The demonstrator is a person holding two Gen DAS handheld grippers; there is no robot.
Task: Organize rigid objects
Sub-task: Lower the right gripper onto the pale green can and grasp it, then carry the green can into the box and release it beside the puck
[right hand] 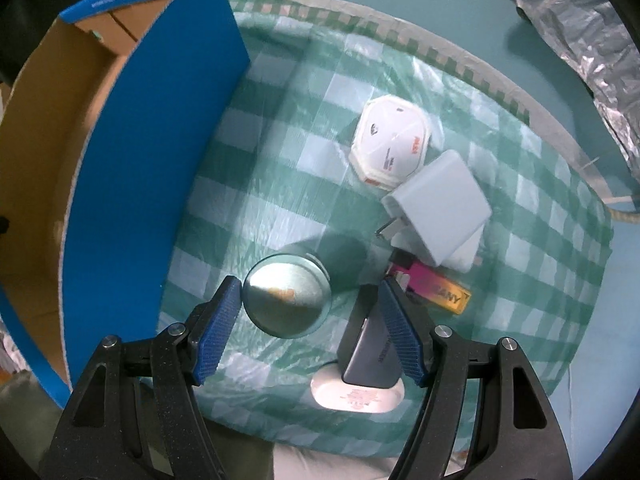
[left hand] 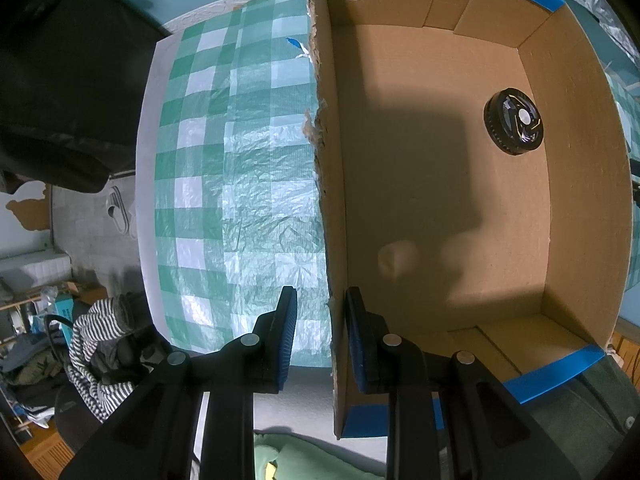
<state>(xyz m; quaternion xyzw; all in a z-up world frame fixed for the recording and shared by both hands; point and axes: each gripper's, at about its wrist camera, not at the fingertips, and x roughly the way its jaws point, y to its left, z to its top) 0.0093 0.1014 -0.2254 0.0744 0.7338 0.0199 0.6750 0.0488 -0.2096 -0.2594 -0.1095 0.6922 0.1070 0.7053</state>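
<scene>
The right gripper (right hand: 310, 312) hangs with jaws wide apart around a round silver metal tin (right hand: 287, 295), gripping nothing yet; closing off-centre could squirt the smooth tin sideways into the grey block (right hand: 370, 350) standing on a white oval case (right hand: 357, 394) just beside it. The left gripper (left hand: 320, 334) straddles the torn wall of the open brown cardboard box with blue outer faces (left hand: 326, 184), jaws parted, apparently not pinching; an unsteadied box could slide. Inside lies a black round geared disc (left hand: 513, 121). More items wait: a white octagonal box (right hand: 390, 140), a white plug adapter (right hand: 438, 208), a pink bar (right hand: 430, 286). The green-and-white checked plastic cloth (left hand: 224, 160) looks slick and wrinkled; clutter fills the room beyond
</scene>
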